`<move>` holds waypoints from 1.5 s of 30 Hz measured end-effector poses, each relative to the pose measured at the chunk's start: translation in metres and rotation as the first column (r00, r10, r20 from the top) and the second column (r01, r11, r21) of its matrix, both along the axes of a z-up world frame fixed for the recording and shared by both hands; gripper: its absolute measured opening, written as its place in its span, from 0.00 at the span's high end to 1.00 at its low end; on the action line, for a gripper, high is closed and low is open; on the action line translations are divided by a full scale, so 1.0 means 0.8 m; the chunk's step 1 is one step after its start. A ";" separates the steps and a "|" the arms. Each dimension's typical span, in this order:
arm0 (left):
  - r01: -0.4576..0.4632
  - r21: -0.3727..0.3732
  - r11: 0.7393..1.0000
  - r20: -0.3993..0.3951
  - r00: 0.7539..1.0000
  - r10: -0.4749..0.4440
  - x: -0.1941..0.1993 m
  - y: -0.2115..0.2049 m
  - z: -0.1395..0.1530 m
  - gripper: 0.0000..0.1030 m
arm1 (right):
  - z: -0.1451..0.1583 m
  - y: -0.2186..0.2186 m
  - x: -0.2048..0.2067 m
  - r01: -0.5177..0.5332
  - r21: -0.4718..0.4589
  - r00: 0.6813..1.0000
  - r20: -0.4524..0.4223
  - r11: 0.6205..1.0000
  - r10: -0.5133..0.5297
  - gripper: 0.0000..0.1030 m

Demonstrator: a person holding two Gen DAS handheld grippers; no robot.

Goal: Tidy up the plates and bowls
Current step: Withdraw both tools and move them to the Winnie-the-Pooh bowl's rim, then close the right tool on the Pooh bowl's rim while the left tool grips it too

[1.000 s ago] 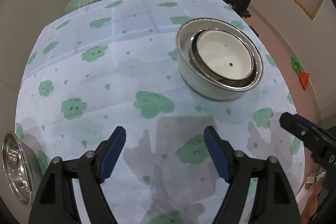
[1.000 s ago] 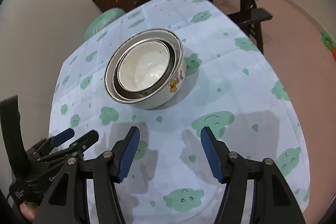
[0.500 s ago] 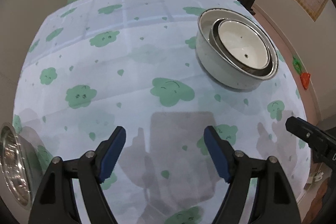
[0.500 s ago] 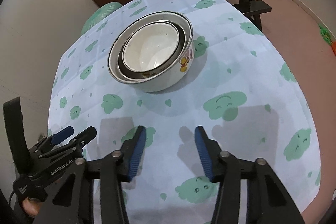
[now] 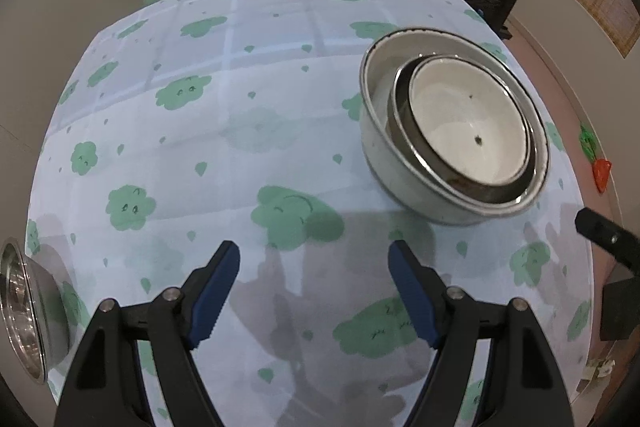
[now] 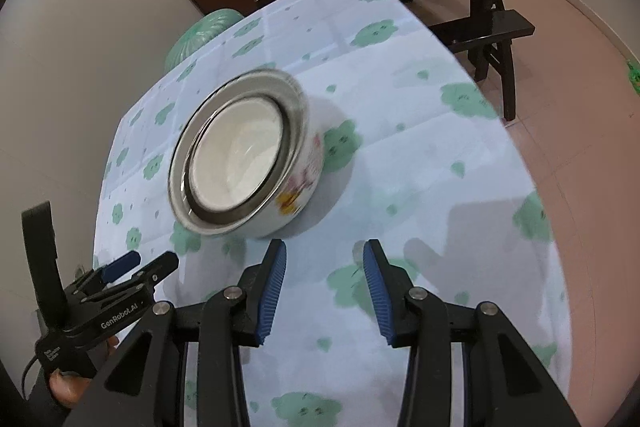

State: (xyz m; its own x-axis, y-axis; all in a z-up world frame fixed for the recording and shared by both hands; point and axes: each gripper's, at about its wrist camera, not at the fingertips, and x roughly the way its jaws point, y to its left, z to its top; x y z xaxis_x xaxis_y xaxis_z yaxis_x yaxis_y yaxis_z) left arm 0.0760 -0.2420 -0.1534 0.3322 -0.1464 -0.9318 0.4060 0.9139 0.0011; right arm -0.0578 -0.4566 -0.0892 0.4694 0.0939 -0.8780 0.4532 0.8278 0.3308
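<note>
left gripper (image 5: pixel 314 263): jaws wide apart, nothing between, above the tablecloth (image 5: pixel 240 131) | right gripper (image 6: pixel 325 261): jaws have just been closing, gap empty, apart from bowls | nested bowls (image 6: pixel 244 159): white bowl inside steel, inside outer bowl, on cloth just beyond right gripper | steel bowl (image 5: pixel 24 315): near-left table edge

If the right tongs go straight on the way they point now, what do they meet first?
Most likely the tablecloth. The right tongs, open and empty after just closing partway, point steeply down at bare cloth. The nested bowls lie up and to the left, probably off that line.
</note>
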 end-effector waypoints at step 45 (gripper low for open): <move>-0.097 -0.046 0.994 -0.026 0.995 0.095 0.137 -0.042 0.008 0.37 | -0.039 -0.051 0.142 -0.103 0.003 0.992 -0.079 0.995 0.103 0.74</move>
